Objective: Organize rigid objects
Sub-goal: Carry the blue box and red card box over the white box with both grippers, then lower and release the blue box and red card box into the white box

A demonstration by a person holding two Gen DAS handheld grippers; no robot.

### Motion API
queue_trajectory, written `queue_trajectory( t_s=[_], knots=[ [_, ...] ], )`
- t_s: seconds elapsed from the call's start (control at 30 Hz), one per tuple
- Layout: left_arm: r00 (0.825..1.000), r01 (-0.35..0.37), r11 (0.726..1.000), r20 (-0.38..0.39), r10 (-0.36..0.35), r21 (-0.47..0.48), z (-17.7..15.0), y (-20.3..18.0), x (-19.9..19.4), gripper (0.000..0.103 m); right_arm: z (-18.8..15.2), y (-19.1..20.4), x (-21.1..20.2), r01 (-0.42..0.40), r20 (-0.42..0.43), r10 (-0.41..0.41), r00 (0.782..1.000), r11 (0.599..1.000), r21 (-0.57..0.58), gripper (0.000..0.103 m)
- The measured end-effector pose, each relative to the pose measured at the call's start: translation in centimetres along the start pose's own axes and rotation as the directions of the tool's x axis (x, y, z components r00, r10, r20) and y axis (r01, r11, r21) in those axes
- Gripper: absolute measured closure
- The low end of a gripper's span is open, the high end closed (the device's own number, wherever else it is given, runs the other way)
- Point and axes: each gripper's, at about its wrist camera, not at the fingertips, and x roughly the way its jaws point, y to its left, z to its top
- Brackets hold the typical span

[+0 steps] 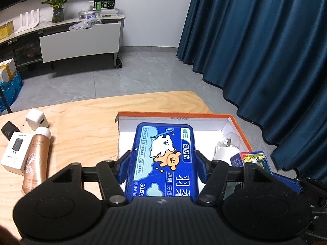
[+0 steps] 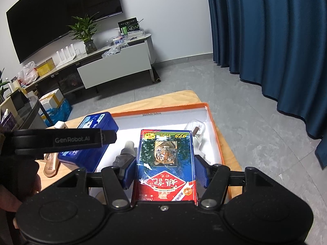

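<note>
A: Left gripper (image 1: 163, 164) has its blue pads (image 1: 125, 166) pinching the sides of the blue floss-pick box (image 1: 163, 159) — it hangs over the near-left part of the orange-edged tray (image 1: 238, 127).

B: And the right gripper (image 2: 165, 168) — clamped on the red-and-blue card box (image 2: 165, 159) with the tiger picture, above the middle of that same tray. Pads flush on both long sides.

A: Inside the tray, a white bulb (image 2: 196, 129) lies against the far-right corner, and a small dropper bottle (image 2: 125, 152) sits just left of the card box.

B: Left of the tray, out on the wooden tabletop (image 1: 81, 122): a rose-gold tube (image 1: 36, 161) with a white cap, a white charger carton (image 1: 17, 156) touching it, a white plug cube (image 1: 36, 120) just beyond, and a black block (image 1: 9, 130) at the edge.

A: Both boxes held clear of the tray floor, as far as I can tell.
</note>
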Motion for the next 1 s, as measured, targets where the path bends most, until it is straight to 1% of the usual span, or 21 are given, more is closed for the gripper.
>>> queue_trajectory(
  t_s=[0.4,0.6,0.67,0.77,0.93,0.97,1.0],
  knots=[
    [0.999,0.024,0.999,-0.035,-0.023,0.025,1.1,-1.0,2.5,0.04,0.0,-0.1,1.3,-0.01,-0.026,0.01,1.0,1.0,0.004,0.031],
    [0.998,0.047,0.998,-0.052,-0.046,0.029,1.9,-1.7,4.1,0.04,-0.5,0.0,1.8,-0.044,-0.059,0.044,0.997,0.999,-0.013,0.03],
    [0.997,0.048,0.998,-0.056,-0.046,0.036,2.1,-1.9,4.5,0.04,-0.6,-0.1,1.5,-0.032,-0.045,0.031,0.999,0.999,-0.017,0.025],
    [0.996,0.058,0.998,-0.068,-0.056,0.032,2.3,-2.0,5.2,0.04,-0.7,-0.5,1.0,-0.022,-0.023,0.021,1.0,1.0,-0.017,0.025],
    [0.991,0.106,0.994,-0.09,-0.103,0.025,2.3,-2.5,5.9,0.039,-0.5,-1.2,0.5,0.011,-0.01,-0.011,1.0,1.0,-0.004,0.024],
    [0.989,0.113,0.993,-0.099,-0.11,0.028,2.3,-2.7,6.1,0.038,-0.5,-1.3,0.4,0.014,-0.008,-0.014,1.0,1.0,-0.003,0.024],
    [0.988,0.117,0.993,-0.103,-0.113,0.03,2.3,-2.8,6.1,0.032,-0.5,-1.3,0.2,0.016,-0.006,-0.016,1.0,1.0,-0.004,0.024]
  ],
)
